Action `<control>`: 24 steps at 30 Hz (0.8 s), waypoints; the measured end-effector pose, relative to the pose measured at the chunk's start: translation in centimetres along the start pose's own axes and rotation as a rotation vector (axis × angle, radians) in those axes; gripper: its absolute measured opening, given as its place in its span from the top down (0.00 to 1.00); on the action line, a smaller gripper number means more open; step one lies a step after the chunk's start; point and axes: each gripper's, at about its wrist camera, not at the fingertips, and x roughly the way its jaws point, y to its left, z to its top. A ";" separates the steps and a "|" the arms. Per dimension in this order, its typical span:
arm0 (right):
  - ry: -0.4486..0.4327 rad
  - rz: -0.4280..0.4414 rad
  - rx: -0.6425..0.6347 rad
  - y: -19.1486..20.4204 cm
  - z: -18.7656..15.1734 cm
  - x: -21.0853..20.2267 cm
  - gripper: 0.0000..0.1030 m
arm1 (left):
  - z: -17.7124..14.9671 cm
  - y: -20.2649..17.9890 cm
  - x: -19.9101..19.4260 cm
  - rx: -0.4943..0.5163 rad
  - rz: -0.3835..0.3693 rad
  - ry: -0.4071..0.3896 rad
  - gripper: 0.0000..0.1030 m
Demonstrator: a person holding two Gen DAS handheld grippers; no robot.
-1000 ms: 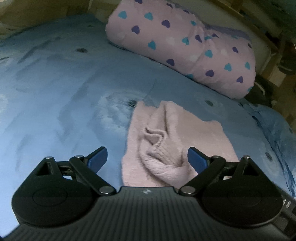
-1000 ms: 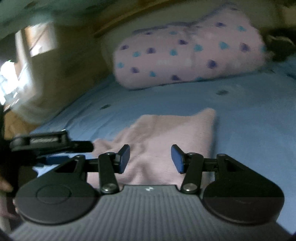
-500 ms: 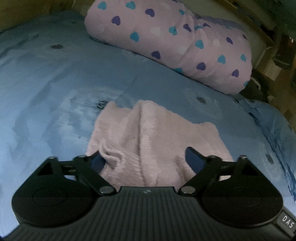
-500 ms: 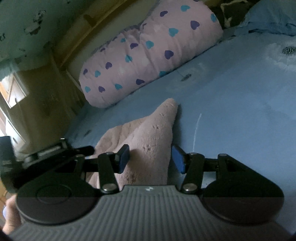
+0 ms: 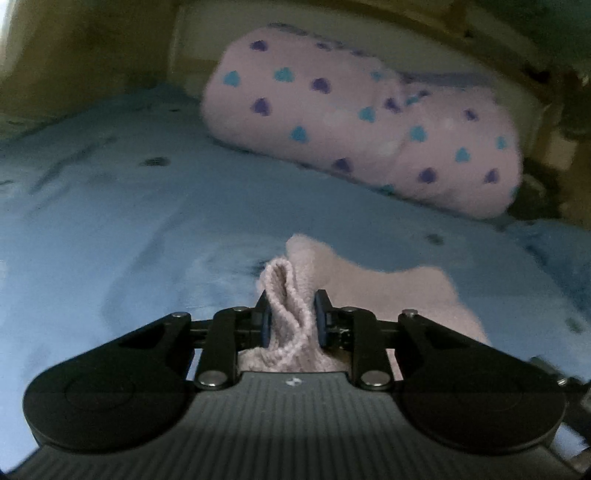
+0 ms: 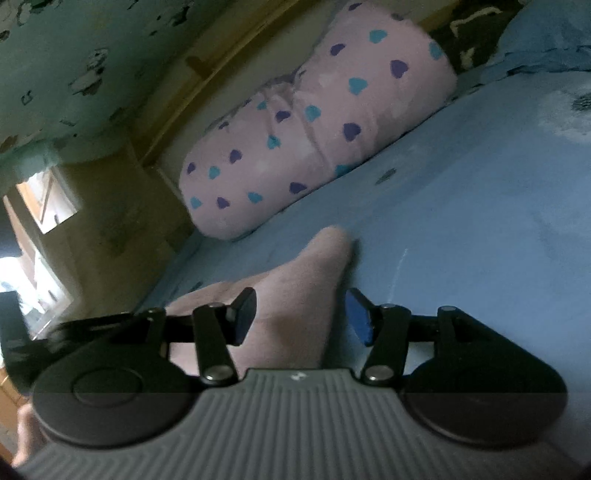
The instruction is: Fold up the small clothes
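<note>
A small pink fuzzy garment lies on the blue bed sheet. My left gripper is shut on a bunched near edge of the garment, the knit trim pinched between the blue pads. In the right wrist view the same garment lies between the fingers of my right gripper, which is open; its pads stand on either side of the cloth without pinching it. The left gripper's black body shows at the left of that view.
A pink pillow with blue and purple hearts lies at the head of the bed, also in the right wrist view. A wooden bed frame runs behind it. A rumpled blue cover lies at far right.
My left gripper has moved onto the garment's near edge and shut on it, bunching the cloth. My right gripper has tilted and moved over the garment's right side, staying open.
</note>
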 end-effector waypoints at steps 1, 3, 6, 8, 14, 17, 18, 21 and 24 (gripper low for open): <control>0.002 -0.008 0.003 -0.1 0.0 0.1 0.45 | -0.3 0.4 0.3 0.018 0.015 0.028 0.73; 0.021 -0.012 0.005 -0.1 -0.3 0.4 0.45 | -1.4 1.3 1.0 0.013 0.009 0.073 0.65; 0.053 0.004 -0.032 0.6 -0.9 0.9 0.44 | -1.4 2.2 1.0 -0.006 0.017 0.065 0.49; 0.071 0.011 -0.074 1.2 -1.3 1.1 0.44 | -0.3 2.5 0.9 -0.019 -0.013 0.047 0.40; 0.082 0.014 -0.107 1.7 -1.8 1.0 0.44 | 2.2 1.2 2.9 0.005 -0.027 0.011 0.25; 0.087 0.017 -0.083 1.4 -1.7 0.9 0.44 | 2.1 0.5 5.4 0.003 -0.015 0.075 0.42; 0.087 0.016 -0.081 1.4 -1.6 0.9 0.44 | 2.0 0.2 6.2 0.015 0.017 0.096 0.68; 0.086 0.015 -0.086 1.5 -1.7 0.8 0.44 | 1.4 0.1 7.7 0.028 0.092 0.098 0.75; 0.086 0.020 -0.088 1.6 -1.7 0.9 0.44 | 1.1 1.1 8.4 0.007 0.156 0.089 0.75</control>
